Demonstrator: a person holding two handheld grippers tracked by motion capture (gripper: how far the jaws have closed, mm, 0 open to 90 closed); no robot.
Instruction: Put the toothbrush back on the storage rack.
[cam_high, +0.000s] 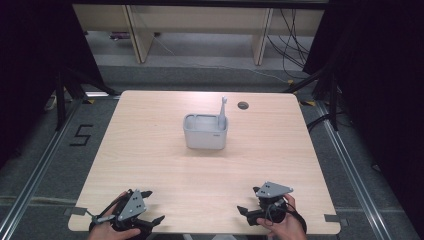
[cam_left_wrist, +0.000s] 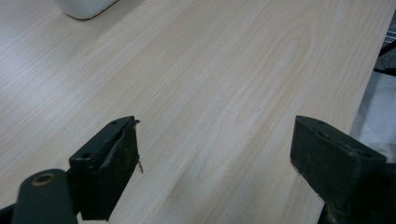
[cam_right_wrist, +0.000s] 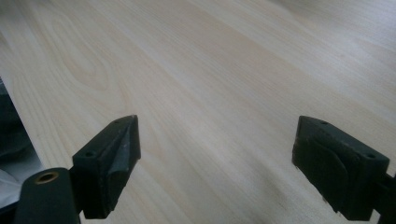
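One container is on the table: a pale grey rectangular bin with rounded corners and an open top. It stands slightly toward 12 o'clock of the table's centre. A small dark mark shows on its near wall at the right end; what it is cannot be read.

Contents: one pale grey upright handle-like item stands in the bin's right end, at the 3 o'clock side, rising well above the rim. Its lower part is hidden by the bin wall, so what kind of tool it is cannot be told. The rest of the interior looks bare as far as it shows.

Count: one bin, one upright item, two grippers, one round dark hole in the tabletop at about 1 o'clock from the bin.

The left gripper sits at about 7 o'clock of the table, near the front edge, held in a hand. Its jaws stand wide apart with only bare wood between them. A corner of the bin appears at the top of the left gripper view.

The right gripper sits at about 5 o'clock, near the front edge, held in a hand. Its jaws are likewise spread wide over bare wood, holding nothing.

Both grippers are well apart from the bin.
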